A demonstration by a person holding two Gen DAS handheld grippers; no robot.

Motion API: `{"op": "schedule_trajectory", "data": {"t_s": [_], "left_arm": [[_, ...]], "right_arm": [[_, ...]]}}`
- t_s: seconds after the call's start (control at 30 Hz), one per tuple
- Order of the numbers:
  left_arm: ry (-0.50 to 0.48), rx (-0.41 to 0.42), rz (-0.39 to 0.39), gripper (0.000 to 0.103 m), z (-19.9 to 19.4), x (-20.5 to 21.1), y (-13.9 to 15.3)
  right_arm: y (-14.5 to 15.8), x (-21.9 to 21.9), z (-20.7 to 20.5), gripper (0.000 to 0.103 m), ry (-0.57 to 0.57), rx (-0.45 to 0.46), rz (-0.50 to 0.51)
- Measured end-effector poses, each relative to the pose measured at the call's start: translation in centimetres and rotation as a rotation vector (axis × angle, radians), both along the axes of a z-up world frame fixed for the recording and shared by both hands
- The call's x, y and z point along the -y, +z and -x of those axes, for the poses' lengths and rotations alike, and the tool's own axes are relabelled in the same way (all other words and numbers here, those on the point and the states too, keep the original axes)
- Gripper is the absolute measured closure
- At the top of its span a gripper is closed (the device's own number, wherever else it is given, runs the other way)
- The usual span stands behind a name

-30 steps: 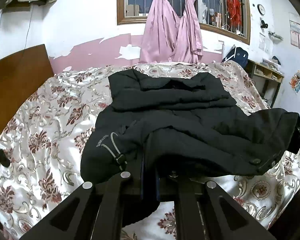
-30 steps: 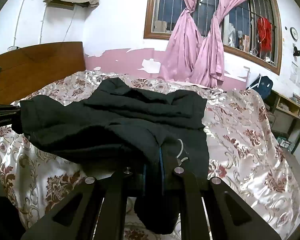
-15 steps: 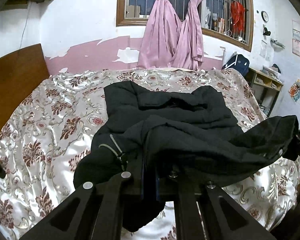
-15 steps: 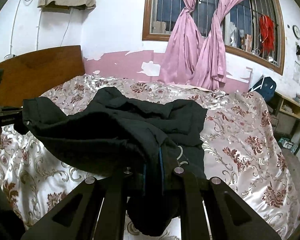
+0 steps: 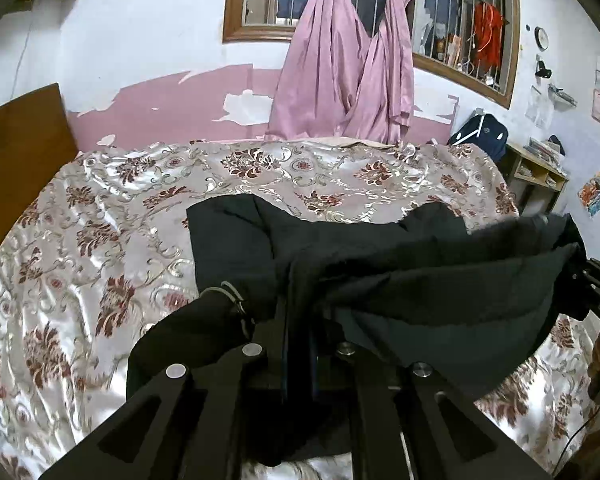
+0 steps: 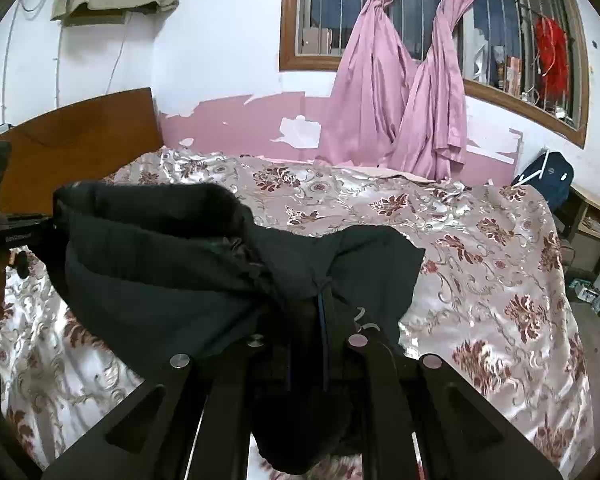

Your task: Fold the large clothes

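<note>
A large black jacket (image 5: pixel 420 276) hangs stretched between both grippers above the floral bedspread (image 5: pixel 100 232). My left gripper (image 5: pixel 300 312) is shut on one bunched edge of it, fabric draping over the fingers. In the right wrist view the same jacket (image 6: pixel 172 272) sags to the left, and my right gripper (image 6: pixel 320 304) is shut on its other edge near a white cord. The far part of the jacket still rests on the bed. Each gripper shows at the edge of the other's view, with a hand behind it.
A wooden headboard (image 6: pixel 80 136) stands at the left. Pink curtains (image 5: pixel 340 72) hang at a barred window behind the bed. A dark backpack (image 5: pixel 480 136) and a wooden shelf (image 5: pixel 540 172) sit at the right. Bedspread lies bare beyond the jacket (image 6: pixel 480 240).
Both grippers have pulled back and up, dragging the jacket toward the near edge of the bed. More bare bedspread shows behind it, and the jacket hangs higher between them.
</note>
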State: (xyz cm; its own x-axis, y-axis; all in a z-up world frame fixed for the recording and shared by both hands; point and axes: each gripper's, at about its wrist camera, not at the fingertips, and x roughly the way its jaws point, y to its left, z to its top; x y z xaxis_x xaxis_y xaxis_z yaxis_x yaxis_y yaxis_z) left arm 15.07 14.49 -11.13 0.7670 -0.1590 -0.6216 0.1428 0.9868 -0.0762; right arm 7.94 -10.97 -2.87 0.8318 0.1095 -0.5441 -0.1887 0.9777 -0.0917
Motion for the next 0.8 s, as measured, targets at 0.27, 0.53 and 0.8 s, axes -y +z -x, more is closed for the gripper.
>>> {"op": "schedule_trajectory", "data": {"t_s": [0.27, 0.53, 0.8], "left_arm": [[-0.001, -0.052, 0.056, 0.096, -8.4, -0.6, -1.7], [-0.012, -0.078, 0.079, 0.096, -14.8, -1.2, -2.4], [-0.041, -0.118, 0.031, 0.096, -21.0, -0.5, -2.5]], "right_arm": [[-0.2, -0.1, -8.1, 0.094, 0.02, -0.055, 0.035], [-0.3, 0.1, -15.0, 0.094, 0.032, -0.096, 0.022], [-2.0, 0.6, -22.8, 0.094, 0.032, -0.192, 0.002]]}}
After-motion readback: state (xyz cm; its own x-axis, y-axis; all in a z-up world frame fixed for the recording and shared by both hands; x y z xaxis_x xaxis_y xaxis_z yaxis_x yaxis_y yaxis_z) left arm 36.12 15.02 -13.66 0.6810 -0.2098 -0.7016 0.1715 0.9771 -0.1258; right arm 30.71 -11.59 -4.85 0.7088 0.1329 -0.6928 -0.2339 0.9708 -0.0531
